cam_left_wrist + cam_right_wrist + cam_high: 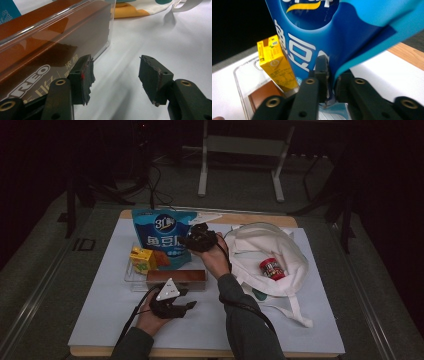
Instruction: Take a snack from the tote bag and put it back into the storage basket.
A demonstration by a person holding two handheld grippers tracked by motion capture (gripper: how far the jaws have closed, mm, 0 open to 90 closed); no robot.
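The desk [210,330] carries a white sheet with bare surface along its front edge and front left corner; a wooden strip shows at the far edge. On the right lies a white tote bag [272,247], mouth open, with a red jar [271,269] inside and a strap trailing toward the front edge. Left of centre stands the blue snack bag [159,237], upright, near the far edge. The right gripper [192,241] has its jaws clenched on the bag's lower side edge, the film pinched between the pads. In front of the bag sits a clear tray [244,75] holding a brown box [176,279] and a tilted yellow carton [142,259]. The left gripper [115,75] rests just before the tray's front wall, jaws released, with nothing but bare sheet between them.
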